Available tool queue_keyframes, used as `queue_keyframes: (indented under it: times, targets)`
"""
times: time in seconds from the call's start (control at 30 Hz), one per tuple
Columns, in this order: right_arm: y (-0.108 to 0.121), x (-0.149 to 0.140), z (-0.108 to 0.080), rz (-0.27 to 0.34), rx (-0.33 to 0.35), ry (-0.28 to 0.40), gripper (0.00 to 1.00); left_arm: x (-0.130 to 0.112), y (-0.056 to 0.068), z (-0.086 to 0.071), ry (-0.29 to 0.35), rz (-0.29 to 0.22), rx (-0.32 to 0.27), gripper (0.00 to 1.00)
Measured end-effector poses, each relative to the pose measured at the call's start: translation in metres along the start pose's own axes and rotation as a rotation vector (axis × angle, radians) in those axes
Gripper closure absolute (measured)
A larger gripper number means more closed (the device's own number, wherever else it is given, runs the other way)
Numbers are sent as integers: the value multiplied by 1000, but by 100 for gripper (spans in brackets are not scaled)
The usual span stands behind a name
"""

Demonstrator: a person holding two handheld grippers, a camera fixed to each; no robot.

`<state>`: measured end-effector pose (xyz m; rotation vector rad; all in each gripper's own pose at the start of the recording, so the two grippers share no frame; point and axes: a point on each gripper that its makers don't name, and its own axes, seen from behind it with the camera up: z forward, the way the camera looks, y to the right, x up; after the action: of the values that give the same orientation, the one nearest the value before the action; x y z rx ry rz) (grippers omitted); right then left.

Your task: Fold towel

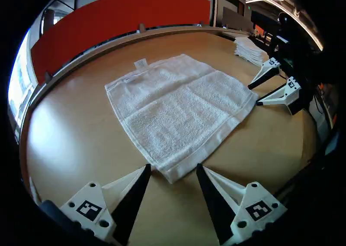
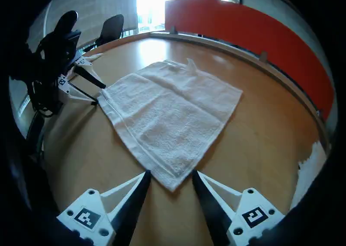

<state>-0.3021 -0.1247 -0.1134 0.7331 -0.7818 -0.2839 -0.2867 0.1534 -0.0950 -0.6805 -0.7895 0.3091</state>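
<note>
Parted wide, pinching nothing: black-tipped white left gripper (image 1: 173, 167) and right gripper (image 2: 171, 173), each astride one corner of the white terry-cloth towel (image 1: 181, 107). Spread flat in the middle of the pale wooden table (image 1: 73, 137). Farther out, a stack of folded white cloths (image 1: 251, 51) near the far edge, and a red partition panel (image 1: 121, 21) behind it.

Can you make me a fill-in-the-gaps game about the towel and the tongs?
The towel lies flat on a ____ table.
The towel's colour is ____.
The left tongs and the right tongs are both ____.
Between the tips of each pair lies one ____ of the towel.
Missing words: wooden, white, open, corner.
</note>
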Motion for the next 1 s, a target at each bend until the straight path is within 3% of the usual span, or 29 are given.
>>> queue_keyframes:
  times: [0.13,0.2,0.4,0.47,0.63,0.8,1.0]
  targets:
    - [0,1,2,1,1,-2,35,0,2,0,-3,-6,2,29]
    - [1,1,3,1,1,-3,41,0,1,0,-4,-11,7,42]
    - [0,1,4,1,2,-4,58,1,-2,0,-7,-34,29,64]
    - [0,1,3,3,3,-5,70,0,-2,-1,-8,-39,30,67]
    - [-1,1,3,22,6,-5,83,0,-2,-1,-12,-46,28,74]
    - [-3,2,3,35,14,-7,88,1,-1,0,-13,-55,22,88]
    - [-6,3,0,47,27,-7,89,0,1,-2,-13,-83,13,90]
